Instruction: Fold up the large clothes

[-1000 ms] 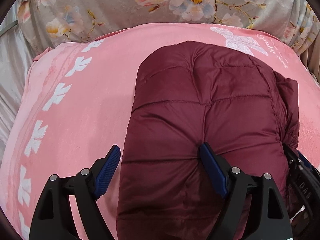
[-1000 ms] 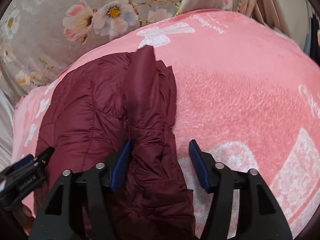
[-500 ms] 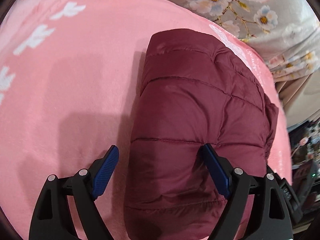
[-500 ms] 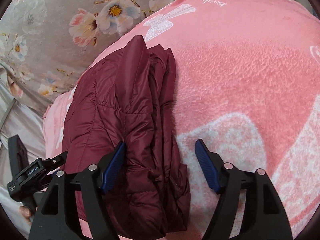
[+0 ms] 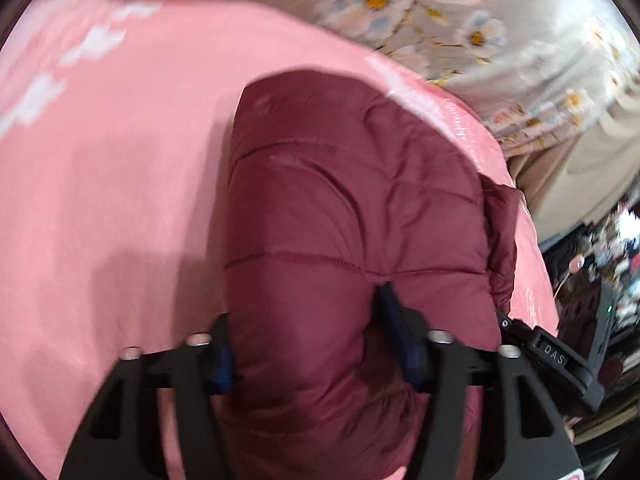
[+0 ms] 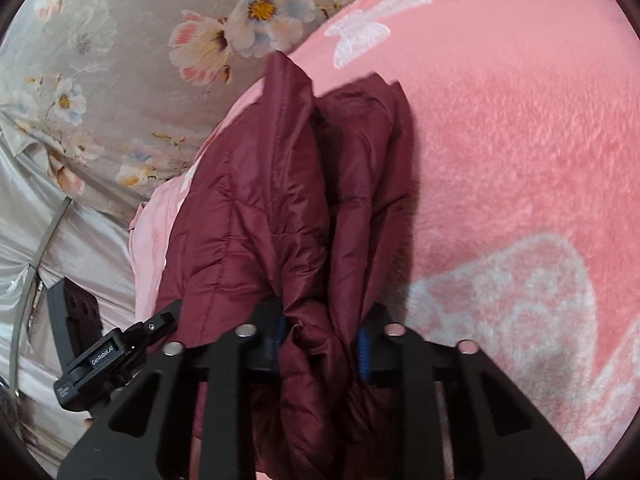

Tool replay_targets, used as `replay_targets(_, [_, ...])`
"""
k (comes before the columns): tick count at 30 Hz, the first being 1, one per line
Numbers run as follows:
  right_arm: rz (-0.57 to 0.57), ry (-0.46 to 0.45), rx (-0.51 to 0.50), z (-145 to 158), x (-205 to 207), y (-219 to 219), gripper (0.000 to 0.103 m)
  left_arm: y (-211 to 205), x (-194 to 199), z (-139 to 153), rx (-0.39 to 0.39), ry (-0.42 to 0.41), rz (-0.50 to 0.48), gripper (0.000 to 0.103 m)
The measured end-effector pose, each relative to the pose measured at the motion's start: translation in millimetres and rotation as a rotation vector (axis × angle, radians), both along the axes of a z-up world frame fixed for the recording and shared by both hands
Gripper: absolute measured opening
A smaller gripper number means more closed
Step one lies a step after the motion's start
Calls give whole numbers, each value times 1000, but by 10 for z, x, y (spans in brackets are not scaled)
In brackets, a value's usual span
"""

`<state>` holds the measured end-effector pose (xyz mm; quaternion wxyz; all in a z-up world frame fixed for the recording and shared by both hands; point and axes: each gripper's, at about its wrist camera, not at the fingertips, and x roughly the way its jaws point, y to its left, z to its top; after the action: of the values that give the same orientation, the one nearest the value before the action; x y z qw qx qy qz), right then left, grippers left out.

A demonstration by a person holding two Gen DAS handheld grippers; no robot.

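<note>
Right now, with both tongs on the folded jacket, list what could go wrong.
1. The left tongs, which have just been closing, squeeze a thick, slippery bulge of the jacket; it could slide out on lifting.
2. The right tongs, also just closing, pinch only a bunched edge, so the loose layers may fall open.
3. Dragging it could rumple the pink blanket underneath.

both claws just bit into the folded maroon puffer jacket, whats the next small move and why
Probably a small joint lift toward you. The left claw and right claw have just been closing and now pinch the near edge of the puffer jacket, already folded compact on the pink blanket, so carrying it off or folding it over seems next.
</note>
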<state>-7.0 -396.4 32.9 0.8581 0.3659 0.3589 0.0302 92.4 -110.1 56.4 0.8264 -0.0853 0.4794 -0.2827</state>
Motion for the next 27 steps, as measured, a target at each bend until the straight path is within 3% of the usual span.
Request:
replay_targets(2, [-7, -38, -13, 141, -24, 69, 16, -30, -26, 192, 7, -67, -29, 35])
replay_targets(5, [-18, -97, -53, 390, -13, 170, 14, -84, -35, 448, 27, -174, -71, 30])
replay_targets(10, [-20, -218, -184, 971, 208, 400, 14, -80, 83, 948, 61, -368, -110, 30])
replay_targets(16, [47, -367, -327, 1527, 838, 773, 14, 255, 450, 1371, 64, -532, -46, 30])
replay_targets(22, [109, -390, -365, 1444, 1701, 1091, 14, 642, 1053, 1299, 65, -586, 0, 30])
replay_targets(27, [136, -331, -379, 1113, 2224, 1248, 14, 825, 1658, 870, 55, -537, -2, 31])
